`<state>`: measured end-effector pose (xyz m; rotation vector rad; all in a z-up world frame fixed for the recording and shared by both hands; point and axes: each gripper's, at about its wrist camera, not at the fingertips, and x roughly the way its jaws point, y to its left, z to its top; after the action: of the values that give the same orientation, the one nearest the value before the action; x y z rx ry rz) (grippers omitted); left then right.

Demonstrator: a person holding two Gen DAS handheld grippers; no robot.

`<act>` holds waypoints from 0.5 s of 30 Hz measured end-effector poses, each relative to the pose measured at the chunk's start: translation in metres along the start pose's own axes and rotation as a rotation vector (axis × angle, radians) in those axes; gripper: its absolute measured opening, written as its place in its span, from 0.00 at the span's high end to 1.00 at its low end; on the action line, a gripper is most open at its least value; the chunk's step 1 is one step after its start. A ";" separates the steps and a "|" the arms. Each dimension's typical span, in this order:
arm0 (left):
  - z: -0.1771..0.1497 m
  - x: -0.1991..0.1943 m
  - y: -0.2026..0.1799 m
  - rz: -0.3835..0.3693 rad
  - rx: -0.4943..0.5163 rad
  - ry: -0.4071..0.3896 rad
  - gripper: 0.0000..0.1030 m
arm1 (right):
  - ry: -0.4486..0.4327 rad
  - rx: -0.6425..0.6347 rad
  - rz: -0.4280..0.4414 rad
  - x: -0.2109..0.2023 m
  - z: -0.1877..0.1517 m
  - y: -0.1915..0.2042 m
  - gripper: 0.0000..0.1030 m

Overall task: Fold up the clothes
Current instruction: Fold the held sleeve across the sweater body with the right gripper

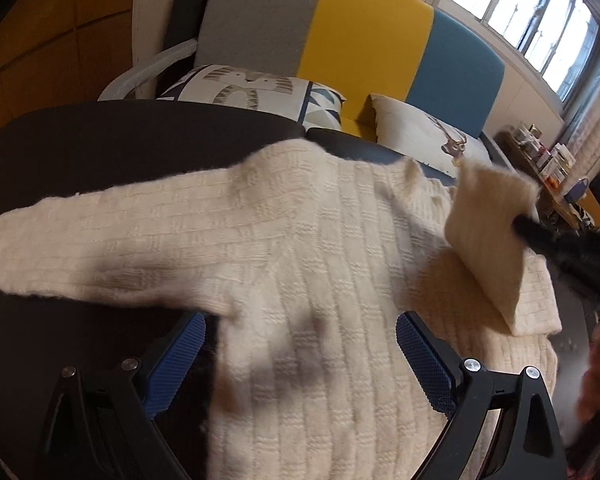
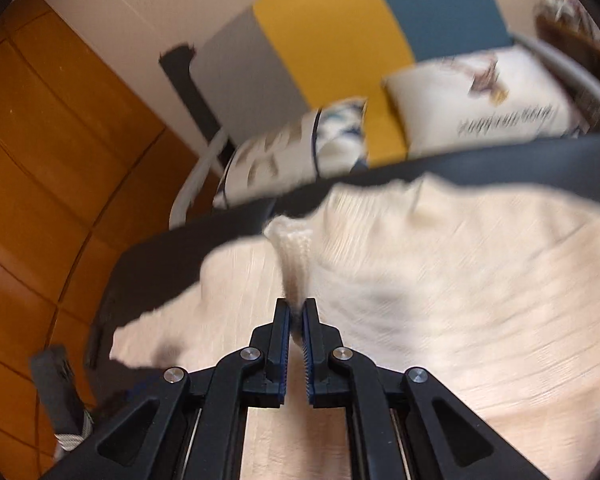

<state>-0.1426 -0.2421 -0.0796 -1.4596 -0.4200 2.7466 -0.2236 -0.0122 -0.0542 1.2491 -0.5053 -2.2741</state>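
Right wrist view: the right claw point(image 2: 296, 316) pinches the sweater's sleeve cuff point(image 2: 292, 248); the sweater point(image 1: 300, 280) lies across the dark desk point(image 1: 100, 140). Left claw point(image 1: 300, 356) spread. Lay the sleeve flat across the body.

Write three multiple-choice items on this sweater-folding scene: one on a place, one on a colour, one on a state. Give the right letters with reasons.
1. Where does the cream sweater lie?
A. on the dark table
B. on the sofa
C. on the floor

2. Which colour is the middle panel of the sofa back?
A. red
B. yellow
C. green

3. How are the right tongs?
A. wide open, empty
B. shut on the sweater's sleeve
C. shut on a cushion

Answers:
1 A, the knit spreads over the dark tabletop.
2 B, yellow sits between grey and blue.
3 B, cream knit is pinched between the pads, lifted over the body.
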 end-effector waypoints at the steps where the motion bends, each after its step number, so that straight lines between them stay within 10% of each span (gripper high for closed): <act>1: -0.001 0.003 0.003 0.000 -0.008 0.007 0.05 | 0.021 -0.003 0.015 0.011 -0.009 0.002 0.95; 15: 0.014 0.035 0.002 -0.058 -0.127 0.099 0.05 | 0.107 -0.033 0.093 0.052 -0.050 -0.009 0.78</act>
<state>-0.1736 -0.2433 -0.1012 -1.5759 -0.6334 2.6333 -0.2070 -0.0397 -0.1192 1.2955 -0.4750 -2.1179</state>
